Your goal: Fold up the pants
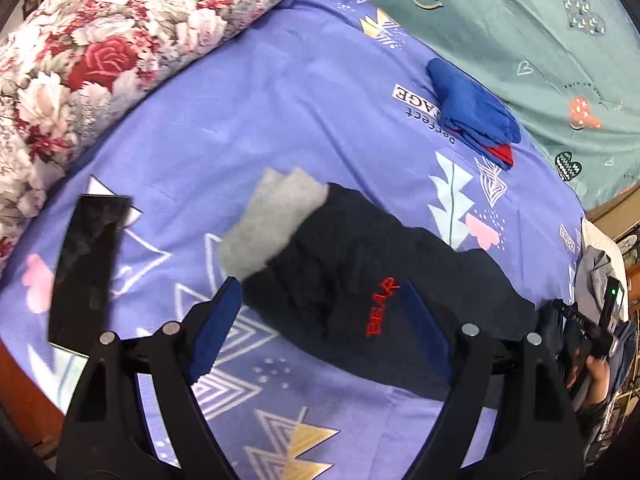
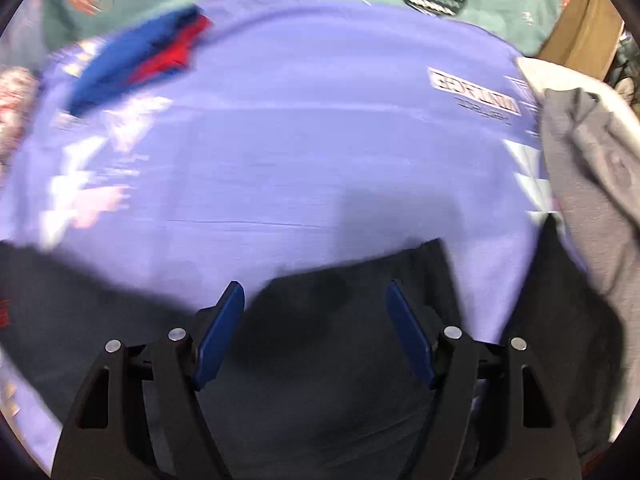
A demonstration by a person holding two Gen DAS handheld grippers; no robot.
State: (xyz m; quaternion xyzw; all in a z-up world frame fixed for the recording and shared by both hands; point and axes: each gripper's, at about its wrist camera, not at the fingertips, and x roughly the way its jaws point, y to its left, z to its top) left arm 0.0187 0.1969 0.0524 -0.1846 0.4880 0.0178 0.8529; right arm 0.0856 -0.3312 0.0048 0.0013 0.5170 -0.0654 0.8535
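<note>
Both grippers hang spread wide, empty: left gripper (image 1: 320,300), right gripper (image 2: 312,300). The dark pants (image 1: 360,272) lie rumpled near the bed's (image 1: 260,100) front edge. A pinch there risks catching the sheet or one layer only.

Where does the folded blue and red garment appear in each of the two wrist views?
Left wrist view: the folded blue and red garment lies upper right, on the purple sheet, beside the green blanket.
Right wrist view: the same garment sits upper left, blurred, at the sheet's far edge.
Shared landmark: the dark pants, which lie under both open grippers.
</note>
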